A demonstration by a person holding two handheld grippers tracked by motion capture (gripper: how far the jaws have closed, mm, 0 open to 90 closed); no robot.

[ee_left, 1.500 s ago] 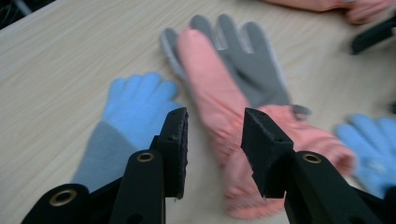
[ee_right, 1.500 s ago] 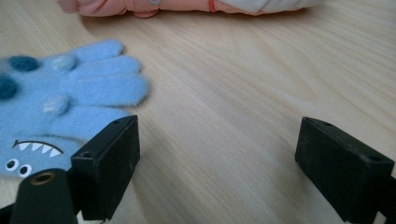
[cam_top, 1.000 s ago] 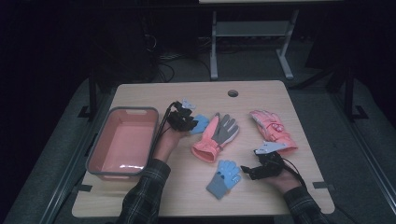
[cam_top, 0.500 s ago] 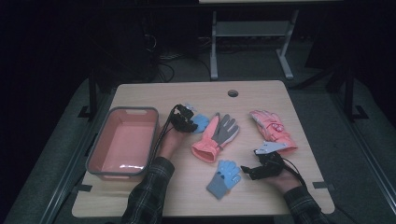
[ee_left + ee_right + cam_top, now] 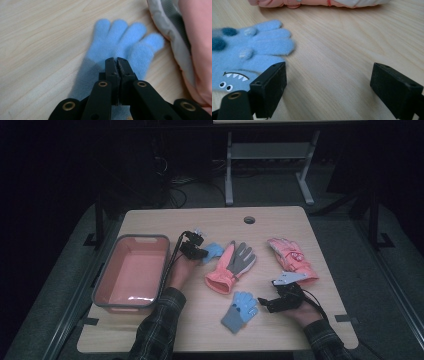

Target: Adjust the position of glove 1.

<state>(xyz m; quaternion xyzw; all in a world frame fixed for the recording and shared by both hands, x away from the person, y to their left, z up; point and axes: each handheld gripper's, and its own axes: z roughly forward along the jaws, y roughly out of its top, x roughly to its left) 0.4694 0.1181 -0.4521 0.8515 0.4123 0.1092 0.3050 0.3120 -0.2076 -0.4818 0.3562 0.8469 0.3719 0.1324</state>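
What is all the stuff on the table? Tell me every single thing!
plain blue glove: 1, light blue, mid-table beside the pink and grey glove, pinched by the left claw
monster glove: 1, light blue with dark spots and a toothy face, near edge of the table
pink and grey glove: 1, pink with grey palm, table centre
pink glove: 1, pink, right part of the table
tub: 1, pink with grey rim, left side of the table
table: 1, light wood, with a round hole at the far edge
left claw: 1, black, closed on the plain blue glove
right claw: 1, black, open beside the monster glove
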